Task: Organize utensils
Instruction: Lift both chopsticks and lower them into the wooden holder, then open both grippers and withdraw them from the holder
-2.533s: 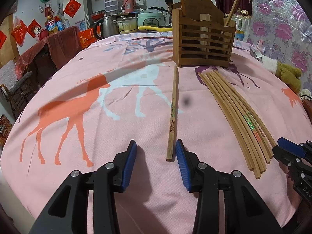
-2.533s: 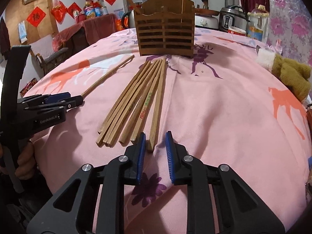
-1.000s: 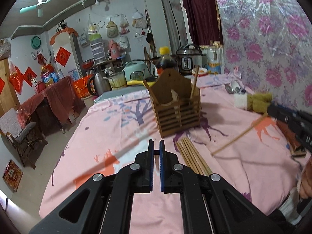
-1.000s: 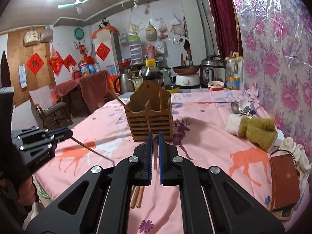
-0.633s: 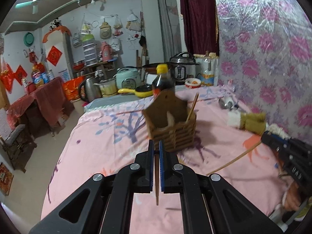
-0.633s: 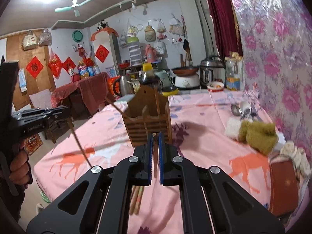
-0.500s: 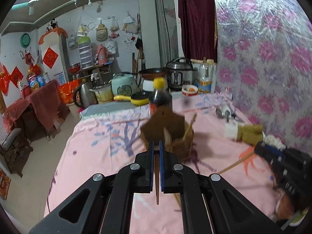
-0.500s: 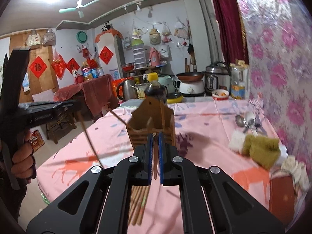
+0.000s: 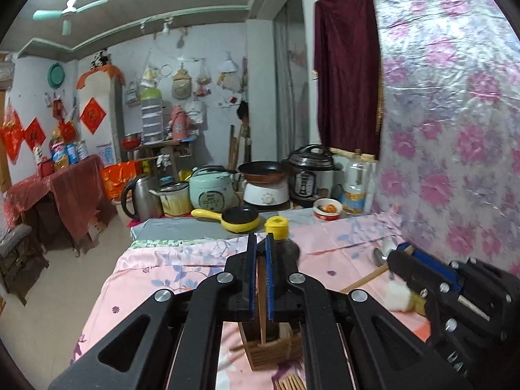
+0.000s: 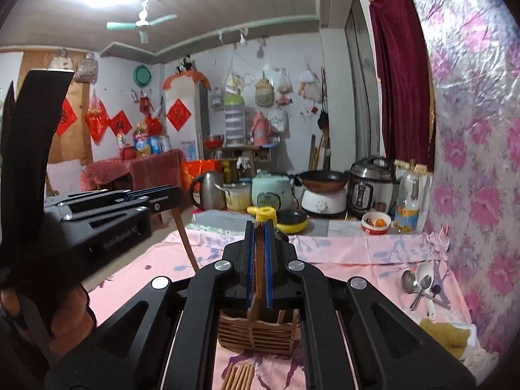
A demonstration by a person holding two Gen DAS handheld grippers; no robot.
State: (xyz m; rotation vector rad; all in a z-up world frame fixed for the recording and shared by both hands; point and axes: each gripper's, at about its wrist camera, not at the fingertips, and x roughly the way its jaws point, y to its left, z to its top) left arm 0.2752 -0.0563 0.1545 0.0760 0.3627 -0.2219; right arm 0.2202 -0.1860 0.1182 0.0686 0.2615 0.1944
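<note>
Over holder (image 9: 271, 351), both chopsticks (image 9: 262, 295) now raised

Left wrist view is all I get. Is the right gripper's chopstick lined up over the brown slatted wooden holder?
Observer: Yes. From the right wrist view, the right gripper is shut on a thin wooden chopstick whose lower end reaches the top of the brown slatted wooden holder.
Operator: And how does my own chopstick hang from there?
Observer: The left gripper's chopstick slants down and to the right from the left gripper, left of the holder.
</note>
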